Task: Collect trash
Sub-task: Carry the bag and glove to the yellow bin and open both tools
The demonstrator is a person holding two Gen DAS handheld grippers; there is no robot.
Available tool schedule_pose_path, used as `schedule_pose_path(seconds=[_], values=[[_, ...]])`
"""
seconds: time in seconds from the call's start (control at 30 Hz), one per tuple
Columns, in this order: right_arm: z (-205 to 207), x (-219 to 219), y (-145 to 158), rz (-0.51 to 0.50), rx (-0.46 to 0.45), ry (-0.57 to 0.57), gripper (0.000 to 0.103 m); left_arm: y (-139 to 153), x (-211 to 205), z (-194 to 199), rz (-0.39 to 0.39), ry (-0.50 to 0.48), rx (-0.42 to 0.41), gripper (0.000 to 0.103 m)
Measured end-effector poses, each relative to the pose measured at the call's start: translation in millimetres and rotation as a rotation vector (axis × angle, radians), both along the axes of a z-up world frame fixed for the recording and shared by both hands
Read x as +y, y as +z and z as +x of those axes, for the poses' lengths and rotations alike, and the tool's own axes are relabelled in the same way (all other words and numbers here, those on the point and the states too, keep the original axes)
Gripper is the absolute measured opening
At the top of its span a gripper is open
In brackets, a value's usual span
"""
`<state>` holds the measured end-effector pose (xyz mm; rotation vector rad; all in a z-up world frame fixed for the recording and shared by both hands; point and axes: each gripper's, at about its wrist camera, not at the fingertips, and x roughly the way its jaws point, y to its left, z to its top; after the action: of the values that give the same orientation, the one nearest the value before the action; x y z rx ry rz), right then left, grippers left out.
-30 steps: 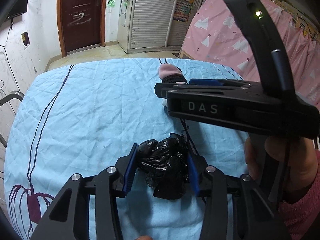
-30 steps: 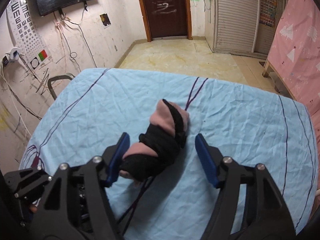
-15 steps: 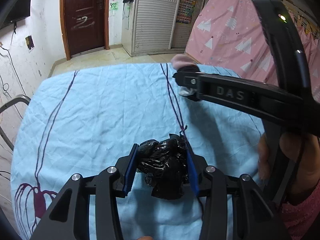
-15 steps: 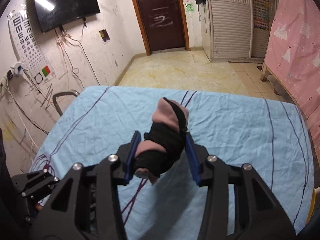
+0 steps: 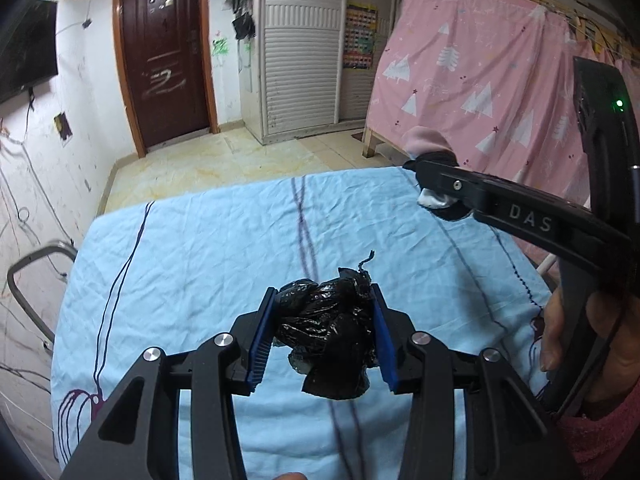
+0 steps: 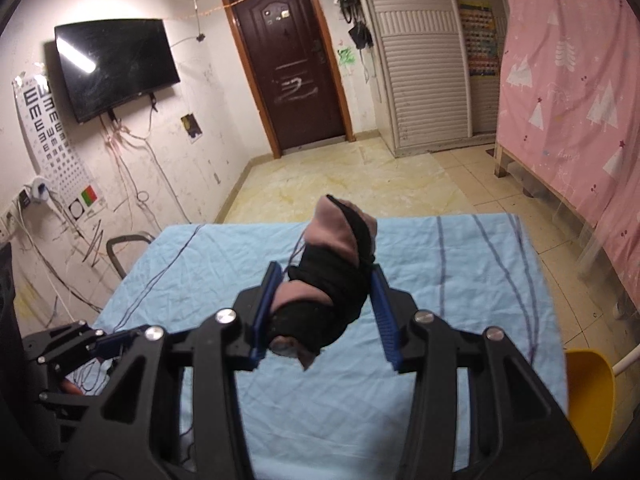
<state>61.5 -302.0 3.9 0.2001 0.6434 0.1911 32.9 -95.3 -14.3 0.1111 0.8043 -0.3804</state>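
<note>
Clearly each gripper pinches trash: left gripper (image 5: 323, 334) a crumpled black bag (image 5: 330, 336), right gripper (image 6: 323, 314) what looks like a pink-and-black sock bundle (image 6: 334, 276); slick plastic may slip.

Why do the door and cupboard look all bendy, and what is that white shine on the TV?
Right wrist view: the fisheye lens bows the door and cupboard near the picture's edges, and the TV mirrors a room light as a white streak. Left wrist view: the same bending, dark corners, and slight blur on the blue sheet.
</note>
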Motion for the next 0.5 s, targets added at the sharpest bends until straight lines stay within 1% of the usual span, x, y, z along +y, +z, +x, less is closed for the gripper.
schedule_pose_path(seconds=[0.27, 0.5], values=[[-27, -52, 8, 0.042, -0.048, -0.086, 0.043, 14, -44, -12, 0.051, -0.060, -0.037, 0.036], [-52, -99, 9, 0.068, -0.077, -0.173, 0.043, 21, -84, -22, 0.087, -0.118, -0.064, 0.036]])
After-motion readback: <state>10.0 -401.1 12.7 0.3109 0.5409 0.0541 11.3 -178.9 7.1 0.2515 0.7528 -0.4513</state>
